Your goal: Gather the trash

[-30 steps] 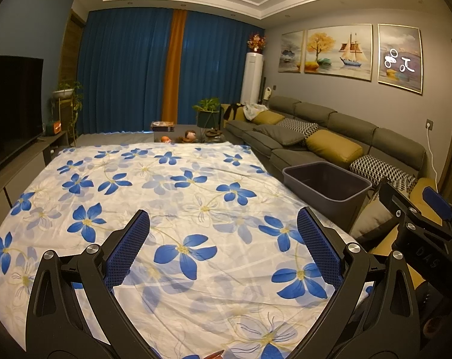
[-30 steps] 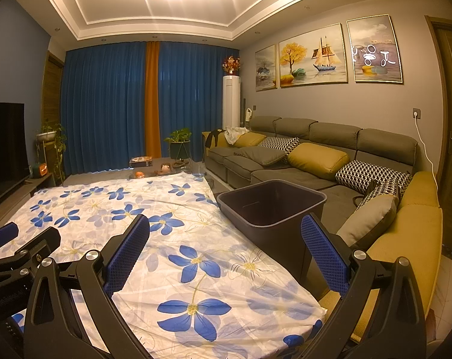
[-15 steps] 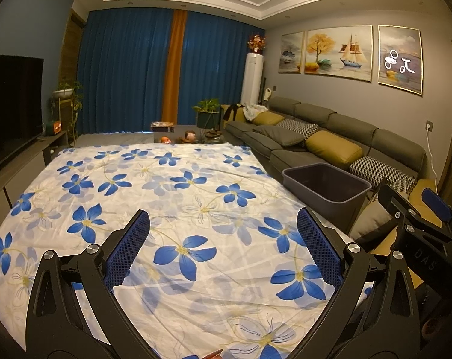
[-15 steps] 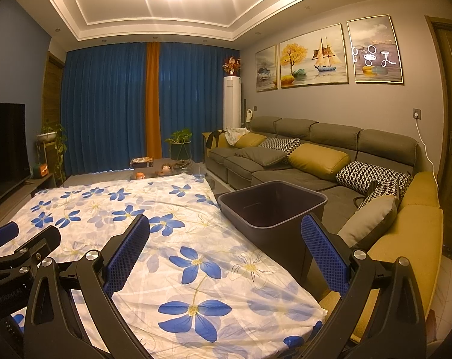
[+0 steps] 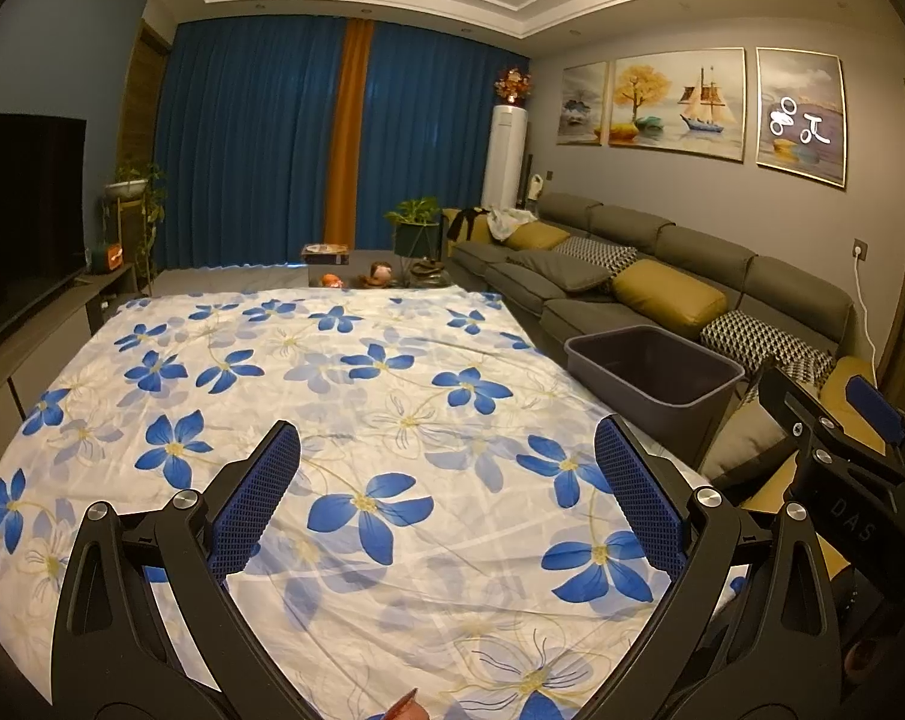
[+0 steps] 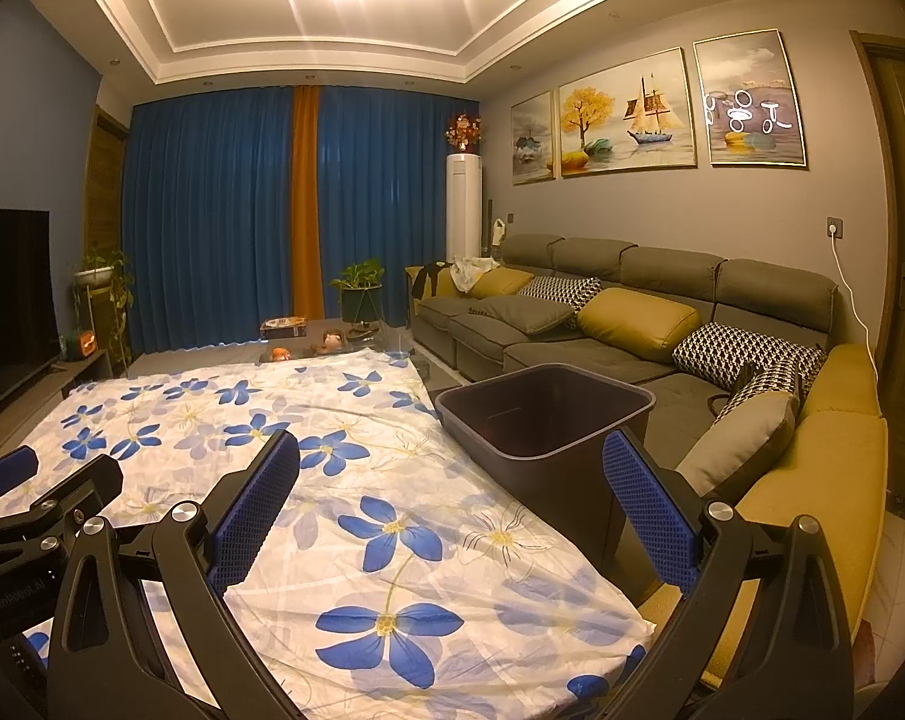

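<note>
A dark grey bin (image 5: 656, 372) stands at the right edge of a table covered with a white cloth printed with blue flowers (image 5: 344, 420); it also shows in the right wrist view (image 6: 542, 414), and what I see of its inside is empty. My left gripper (image 5: 446, 492) is open and empty above the cloth's near part. My right gripper (image 6: 452, 492) is open and empty above the cloth's near right corner, beside the bin. I see no trash on the cloth. A small reddish bit (image 5: 404, 708) peeks at the bottom edge of the left wrist view.
A grey sofa (image 6: 632, 312) with yellow and patterned cushions runs along the right wall behind the bin. A TV (image 5: 20, 222) on a low cabinet is at the left. Small objects and a potted plant (image 5: 416, 228) stand beyond the far table edge, before blue curtains.
</note>
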### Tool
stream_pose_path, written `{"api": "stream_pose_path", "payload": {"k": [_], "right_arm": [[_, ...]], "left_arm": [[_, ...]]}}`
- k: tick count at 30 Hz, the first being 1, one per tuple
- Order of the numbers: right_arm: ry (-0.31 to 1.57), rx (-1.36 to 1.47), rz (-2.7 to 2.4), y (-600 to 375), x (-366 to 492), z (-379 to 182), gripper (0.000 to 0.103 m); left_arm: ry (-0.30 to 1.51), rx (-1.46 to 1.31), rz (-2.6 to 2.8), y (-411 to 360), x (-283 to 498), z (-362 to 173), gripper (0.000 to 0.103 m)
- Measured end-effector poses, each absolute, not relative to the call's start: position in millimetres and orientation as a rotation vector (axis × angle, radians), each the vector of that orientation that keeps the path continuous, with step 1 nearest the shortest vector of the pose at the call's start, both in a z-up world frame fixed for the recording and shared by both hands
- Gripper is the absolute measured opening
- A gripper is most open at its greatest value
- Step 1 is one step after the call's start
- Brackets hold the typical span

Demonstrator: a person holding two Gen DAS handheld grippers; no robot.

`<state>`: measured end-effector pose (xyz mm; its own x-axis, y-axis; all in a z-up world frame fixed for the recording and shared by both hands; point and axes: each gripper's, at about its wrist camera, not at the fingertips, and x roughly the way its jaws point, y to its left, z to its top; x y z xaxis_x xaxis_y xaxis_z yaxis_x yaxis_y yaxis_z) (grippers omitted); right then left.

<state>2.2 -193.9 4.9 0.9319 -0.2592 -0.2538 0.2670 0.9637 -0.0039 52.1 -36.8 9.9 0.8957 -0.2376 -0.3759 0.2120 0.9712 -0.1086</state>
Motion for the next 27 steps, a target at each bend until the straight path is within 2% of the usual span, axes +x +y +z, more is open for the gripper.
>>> {"api": "stream_pose_path", "payload": {"k": [14,18,27], "right_arm": [[0.256,0.034,-0.270,-194.9,2.6,6.0,0.097],[0.259,0.037,-0.270,-195.5,2.4,6.0,0.097],[0.262,0.038,-0.270,-195.7,2.0,5.0,0.097]], "left_arm": [[0.376,-0.071,-0.248,-35.1,50.4,10.2,0.097],[0.368,-0.046,-0.243,-37.2,49.2,9.4,0.088],[0.375,-0.048,-0.246,-36.1,48.3,8.2,0.087]]}}
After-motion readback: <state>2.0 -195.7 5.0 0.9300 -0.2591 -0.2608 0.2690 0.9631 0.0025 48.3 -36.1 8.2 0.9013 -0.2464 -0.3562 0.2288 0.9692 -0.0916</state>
